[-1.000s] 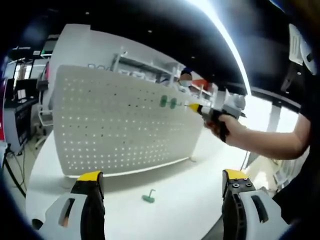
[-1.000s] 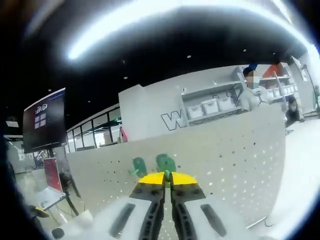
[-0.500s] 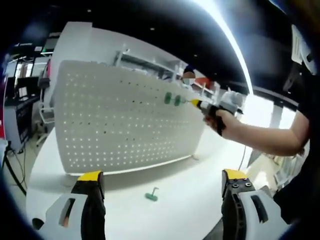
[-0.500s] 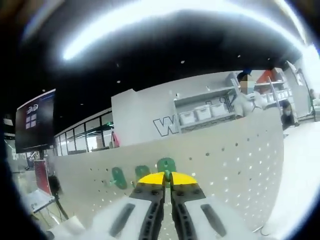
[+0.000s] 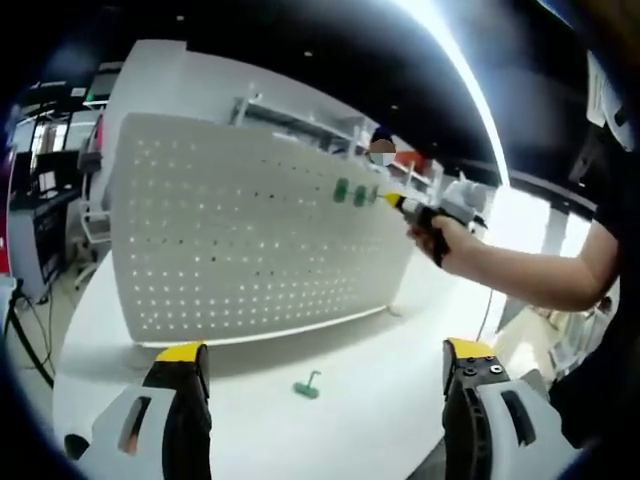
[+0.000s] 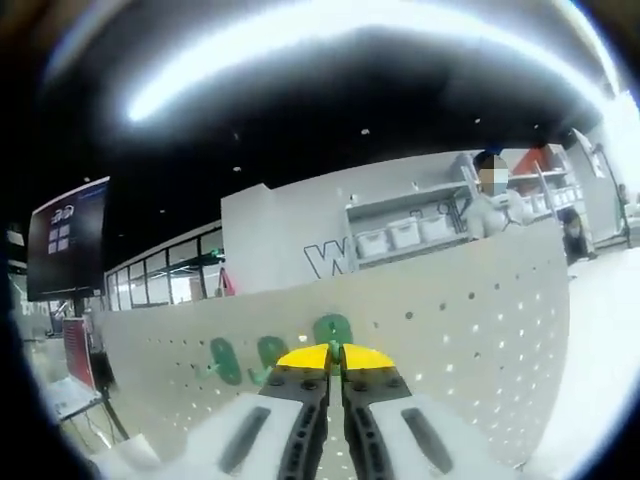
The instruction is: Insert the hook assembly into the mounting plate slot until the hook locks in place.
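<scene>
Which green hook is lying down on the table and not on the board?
The lone green hook lying flat on the white table, in front of the pegboard. The other green hooks sit high on the pegboard near the right gripper.

The right gripper (image 6: 336, 352) is clamped shut up against the pegboard (image 5: 250, 240), while the left gripper (image 5: 325, 365) hangs back from it, jaws wide apart.

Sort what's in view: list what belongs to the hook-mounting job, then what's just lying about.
Job:
- pegboard plate
- green hook clamped in the right gripper
- two green hooks on the plate
- right gripper in the left gripper view

Lying about:
- spare green hook on the table
- left gripper, open
- wall monitor
- background shelving
</scene>
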`<state>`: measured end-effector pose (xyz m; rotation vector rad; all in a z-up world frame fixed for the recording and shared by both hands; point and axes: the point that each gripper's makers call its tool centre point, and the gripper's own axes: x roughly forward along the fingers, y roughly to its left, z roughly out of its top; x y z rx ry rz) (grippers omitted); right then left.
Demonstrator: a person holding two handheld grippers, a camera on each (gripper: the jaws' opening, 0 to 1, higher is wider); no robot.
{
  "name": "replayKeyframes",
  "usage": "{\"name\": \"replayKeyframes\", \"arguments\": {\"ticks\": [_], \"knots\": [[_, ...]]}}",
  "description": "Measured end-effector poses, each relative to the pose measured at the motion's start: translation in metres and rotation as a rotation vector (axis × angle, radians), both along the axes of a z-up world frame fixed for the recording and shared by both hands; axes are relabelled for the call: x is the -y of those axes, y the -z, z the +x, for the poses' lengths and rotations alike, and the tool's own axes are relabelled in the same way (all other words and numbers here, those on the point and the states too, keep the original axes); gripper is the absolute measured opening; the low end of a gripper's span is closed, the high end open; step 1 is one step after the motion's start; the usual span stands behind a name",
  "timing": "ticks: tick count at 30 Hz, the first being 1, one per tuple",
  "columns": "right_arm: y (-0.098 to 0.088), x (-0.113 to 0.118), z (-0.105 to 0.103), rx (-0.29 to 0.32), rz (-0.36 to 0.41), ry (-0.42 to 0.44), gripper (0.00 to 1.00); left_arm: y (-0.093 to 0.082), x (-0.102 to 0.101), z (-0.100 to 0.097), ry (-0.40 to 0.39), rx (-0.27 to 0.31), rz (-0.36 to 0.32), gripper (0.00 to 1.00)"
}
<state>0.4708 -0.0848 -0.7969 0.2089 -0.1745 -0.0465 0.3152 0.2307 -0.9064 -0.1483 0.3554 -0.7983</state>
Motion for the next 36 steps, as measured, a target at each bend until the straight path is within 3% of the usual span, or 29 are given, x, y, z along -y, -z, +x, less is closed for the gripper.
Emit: {"name": "replayKeyframes", "arguments": {"ticks": [17, 30, 36], "knots": [[0.007, 0.004, 0.004, 0.037, -0.029, 0.024, 0.0, 0.004, 0.001, 0.005, 0.005, -0.01, 0.019, 0.98], [0.011, 0.001, 0.007, 0.015, -0.058, 0.054, 0.0, 0.006, -0.001, 0.007, -0.015, -0.017, 0.005, 0.98], [0.014, 0.001, 0.008, -0.029, -0.087, 0.066, 0.0, 0.011, -0.014, 0.001, -0.055, -0.03, 0.0, 0.99]]}}
